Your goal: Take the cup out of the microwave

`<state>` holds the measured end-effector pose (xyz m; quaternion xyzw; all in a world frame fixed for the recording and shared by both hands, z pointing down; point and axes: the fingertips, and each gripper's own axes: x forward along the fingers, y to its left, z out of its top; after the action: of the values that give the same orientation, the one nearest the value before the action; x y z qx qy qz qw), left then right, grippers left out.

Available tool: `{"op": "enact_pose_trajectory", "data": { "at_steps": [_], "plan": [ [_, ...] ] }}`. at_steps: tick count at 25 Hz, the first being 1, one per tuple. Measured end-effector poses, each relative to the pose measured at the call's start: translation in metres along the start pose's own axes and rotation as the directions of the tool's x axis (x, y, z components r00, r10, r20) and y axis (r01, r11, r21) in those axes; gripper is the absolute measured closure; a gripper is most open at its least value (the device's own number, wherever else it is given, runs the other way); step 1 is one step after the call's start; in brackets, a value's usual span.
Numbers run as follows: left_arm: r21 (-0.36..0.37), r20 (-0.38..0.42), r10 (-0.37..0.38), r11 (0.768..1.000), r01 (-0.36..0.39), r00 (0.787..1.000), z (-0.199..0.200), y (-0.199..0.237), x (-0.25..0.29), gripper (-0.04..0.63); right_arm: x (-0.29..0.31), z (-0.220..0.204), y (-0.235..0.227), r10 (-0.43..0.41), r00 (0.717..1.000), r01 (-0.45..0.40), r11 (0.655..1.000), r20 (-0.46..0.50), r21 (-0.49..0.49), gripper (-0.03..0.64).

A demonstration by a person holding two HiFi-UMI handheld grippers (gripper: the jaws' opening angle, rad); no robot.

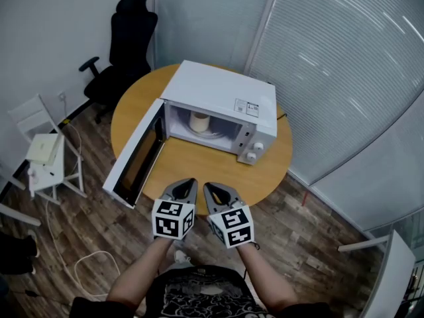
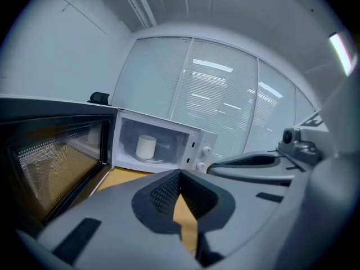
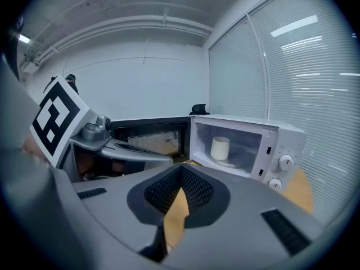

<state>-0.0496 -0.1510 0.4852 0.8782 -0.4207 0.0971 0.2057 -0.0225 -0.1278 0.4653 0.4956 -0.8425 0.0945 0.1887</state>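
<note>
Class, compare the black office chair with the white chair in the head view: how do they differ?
The black office chair is padded, with armrests; the white chair is thin-framed. The office chair's seat looks empty; the white chair carries a pale flat box. Both stand on the wooden floor beside the round table.

- A plain white cup (image 1: 199, 120) is seen standing upright inside the microwave (image 1: 222, 91). It is set on the round glass plate (image 1: 213, 134), towards the left of the chamber.
- The microwave is a white box with two knobs (image 1: 254, 152) on the right of its front. It is placed on a round wooden table (image 1: 199, 167).
- Its door (image 1: 136, 156) is swung wide open to the left, and the dark mesh window is exposed.
</note>
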Motion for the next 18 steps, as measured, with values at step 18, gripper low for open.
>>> {"op": "enact_pose_trajectory", "data": {
  "at_steps": [18],
  "plan": [
    [0.014, -0.024, -0.026, 1.000, 0.026, 0.999, 0.006, 0.023, 0.052, 0.586, 0.040, 0.004, -0.042, -0.028, 1.000, 0.028, 0.999, 0.010, 0.030, 0.600]
  ]
}}
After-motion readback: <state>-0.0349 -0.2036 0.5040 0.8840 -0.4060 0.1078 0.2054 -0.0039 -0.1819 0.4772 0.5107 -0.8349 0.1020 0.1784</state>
